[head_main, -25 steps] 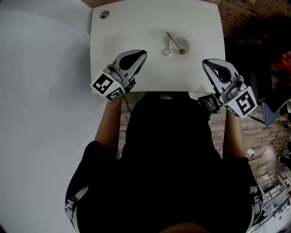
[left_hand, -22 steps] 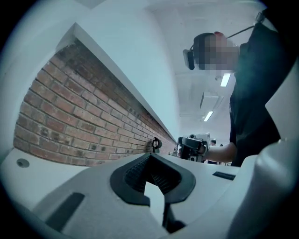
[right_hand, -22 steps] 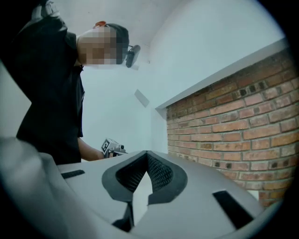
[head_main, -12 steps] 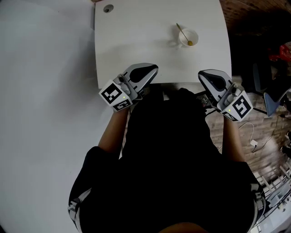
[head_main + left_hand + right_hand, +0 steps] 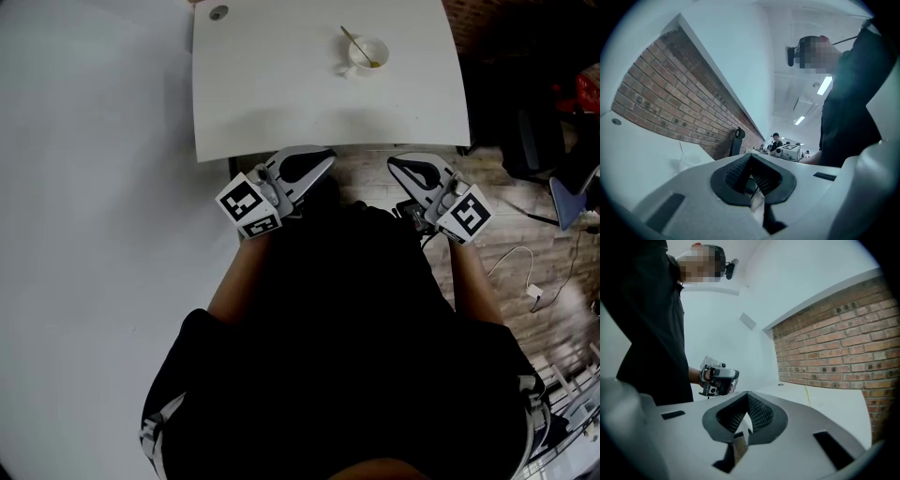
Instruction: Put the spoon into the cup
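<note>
Already, judging by how things are lying, the job is looking done. The spoon (image 5: 354, 43) is standing with its bowl in the cup (image 5: 368, 53), and its handle is leaning out over the rim toward the left. Both are sitting far ahead of the two claws, near the far edge of the surface (image 5: 281, 94).

Starting at the left, the left claw (image 5: 322, 158) is hovering off the near edge of the surface, above the wooden floor (image 5: 370, 178) and close to the person's body. Its jaws are pressing together on nothing. Well ahead of it and to its left, a small round hole (image 5: 217, 12) is showing in the far corner of the surface.

The right claw (image 5: 397, 166) is hanging level with its partner, just beside the person's body, likewise pressing together and carrying nothing. To its right, a white cable (image 5: 518, 272) is trailing across the floor.

Nothing is standing between either claw and the cup. The risks, as I am judging them, are looking few. A knee or a claw bumping the near edge could be jolting the surface, and the light cup, weighted by the leaning handle, could be tipping or letting the spoon slide out. A backward step onto the cable could be tripping the person.
</note>
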Available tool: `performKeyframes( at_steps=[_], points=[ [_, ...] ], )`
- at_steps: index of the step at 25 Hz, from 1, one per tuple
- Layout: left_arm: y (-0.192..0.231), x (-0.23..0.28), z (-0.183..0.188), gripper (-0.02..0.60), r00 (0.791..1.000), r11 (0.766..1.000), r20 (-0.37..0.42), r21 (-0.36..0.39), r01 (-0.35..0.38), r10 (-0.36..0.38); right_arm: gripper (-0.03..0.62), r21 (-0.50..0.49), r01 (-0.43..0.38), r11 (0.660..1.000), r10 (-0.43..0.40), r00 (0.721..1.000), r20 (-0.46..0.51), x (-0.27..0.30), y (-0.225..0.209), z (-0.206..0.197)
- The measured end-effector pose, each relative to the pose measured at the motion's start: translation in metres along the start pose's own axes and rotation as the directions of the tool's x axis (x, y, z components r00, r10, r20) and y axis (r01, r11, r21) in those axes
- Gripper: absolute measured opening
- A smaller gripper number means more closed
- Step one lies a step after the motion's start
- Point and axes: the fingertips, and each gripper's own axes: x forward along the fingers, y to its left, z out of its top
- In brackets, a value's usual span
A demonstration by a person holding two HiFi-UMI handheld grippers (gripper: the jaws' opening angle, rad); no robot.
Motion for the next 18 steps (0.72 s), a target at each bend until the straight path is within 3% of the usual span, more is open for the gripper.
performKeyframes(
  at_steps=[6, 10, 15, 18],
  points=[
    [-0.06, 0.018, -0.043, 0.017, 0.995, 0.999, -0.093, 0.012, 0.038, -0.037, 0.005, 0.067, -0.016, 0.998, 0.016, 1.0, 0.014, -0.047, 0.04, -0.042],
    [-0.093, 0.022, -0.058, 0.017, 0.993, 0.999, -0.113, 0.022, 0.048, -0.045, 0.005, 0.051, -0.061, 0.997, 0.059, 0.997, 0.04, -0.066, 0.065, -0.045],
    [-0.155, 0.027, -0.048, 0.017, 0.988, 0.993, -0.135, 0.075, 0.09, -0.079, 0.005, -0.021, -0.064, 0.998, 0.064, 0.998, 0.007, -0.097, 0.097, -0.031],
    [-0.148, 0.029, -0.061, 0.017, 0.984, 0.99, -0.155, 0.089, 0.105, -0.09, 0.005, -0.032, -0.081, 0.996, 0.082, 0.996, 0.017, -0.097, 0.095, -0.041]
  ],
)
